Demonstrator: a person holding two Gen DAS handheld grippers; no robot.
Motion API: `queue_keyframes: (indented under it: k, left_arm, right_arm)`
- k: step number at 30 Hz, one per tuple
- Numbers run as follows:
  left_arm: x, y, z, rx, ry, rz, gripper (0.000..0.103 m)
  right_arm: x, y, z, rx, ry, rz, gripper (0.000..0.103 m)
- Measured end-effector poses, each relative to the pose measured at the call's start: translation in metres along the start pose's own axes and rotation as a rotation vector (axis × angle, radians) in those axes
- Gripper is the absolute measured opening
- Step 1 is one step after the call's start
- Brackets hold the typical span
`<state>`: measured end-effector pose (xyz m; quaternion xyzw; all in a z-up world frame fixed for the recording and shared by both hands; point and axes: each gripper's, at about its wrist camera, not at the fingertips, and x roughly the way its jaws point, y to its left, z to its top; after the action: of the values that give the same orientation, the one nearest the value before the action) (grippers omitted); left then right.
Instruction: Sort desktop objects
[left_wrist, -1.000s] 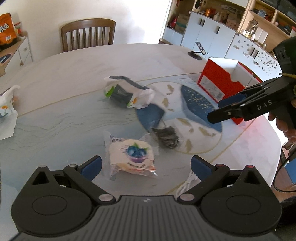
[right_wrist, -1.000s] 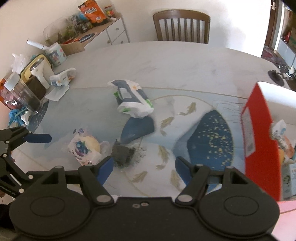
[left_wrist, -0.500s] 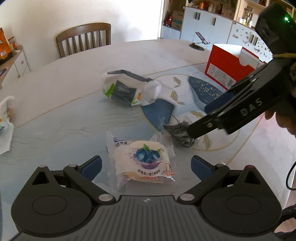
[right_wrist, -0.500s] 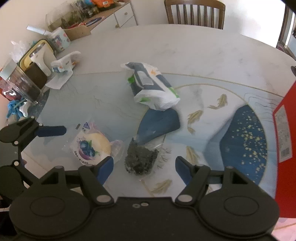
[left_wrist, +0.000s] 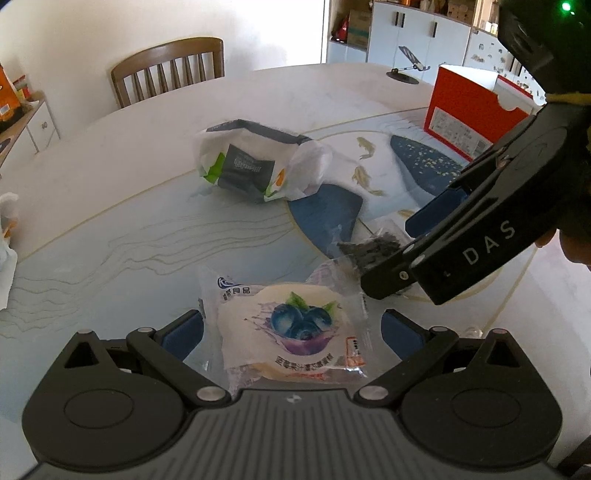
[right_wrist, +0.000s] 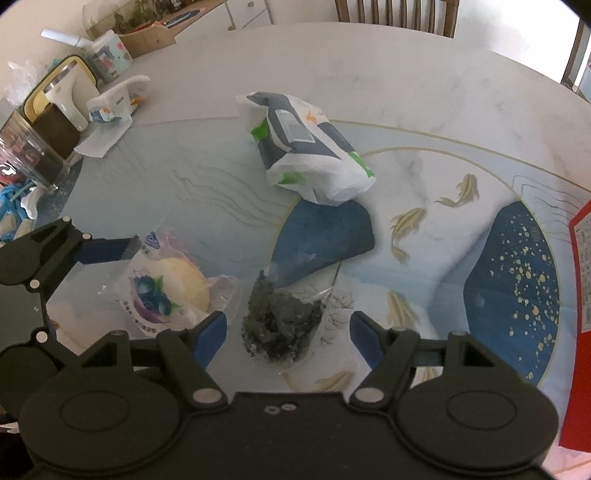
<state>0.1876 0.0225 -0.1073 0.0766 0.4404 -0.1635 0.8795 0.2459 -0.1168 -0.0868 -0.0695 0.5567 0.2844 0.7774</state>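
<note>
Round and pale, the bench (right_wrist: 424, 92) carries a painted fish pattern. Both grippers are spread wide, grasping nothing. The left gripper (left_wrist: 291, 330) straddles a blueberry bun packet (left_wrist: 295, 332) lying flat. The right gripper (right_wrist: 288, 332) frames a clear bag of dark clumps (right_wrist: 280, 325), possibly dried tea, just beside the bun. At 12 o'clock from that bag lies a white-and-navy pouch (right_wrist: 306, 147); a red box (left_wrist: 469, 110) stands at 2 o'clock in the left view.
</note>
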Motion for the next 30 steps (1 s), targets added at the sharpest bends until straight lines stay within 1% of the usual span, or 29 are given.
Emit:
queue_keyframes:
  k: [8, 12, 17, 21, 25, 28, 30]
  left_arm:
    - [0.0055, 0.0019, 0.0007, 0.007, -0.006, 0.011, 0.103]
    - [0.0065, 0.0019, 0.0010, 0.012, -0.008, 0.008, 0.102]
    - [0.0051, 0.0015, 0.0007, 0.016, -0.016, 0.007, 0.102]
    - [0.0036, 0.0015, 0.0019, 0.010, -0.018, 0.001, 0.095]
    - [0.0013, 0.0011, 0.0026, 0.006, -0.017, 0.001, 0.092]
    - [0.0002, 0.0022, 0.0040, -0.008, -0.015, -0.009, 0.089]
    - [-0.0005, 0.0026, 0.0046, -0.017, -0.017, -0.011, 0.087]
  right_arm:
    - [0.0078, -0.0037, 0.0004, -0.006, 0.016, -0.019, 0.067]
    - [0.0084, -0.0038, 0.0017, -0.017, 0.009, -0.033, 0.062]
    - [0.0087, -0.0034, 0.0018, -0.026, 0.011, -0.045, 0.058]
    - [0.0098, -0.0028, 0.0026, -0.026, 0.011, -0.060, 0.052]
    - [0.0096, -0.0048, 0.0022, -0.014, 0.010, -0.067, 0.049]
    - [0.0086, -0.0060, 0.0012, -0.009, 0.009, -0.068, 0.042]
    - [0.0074, -0.0067, 0.0008, -0.006, 0.010, -0.070, 0.040]
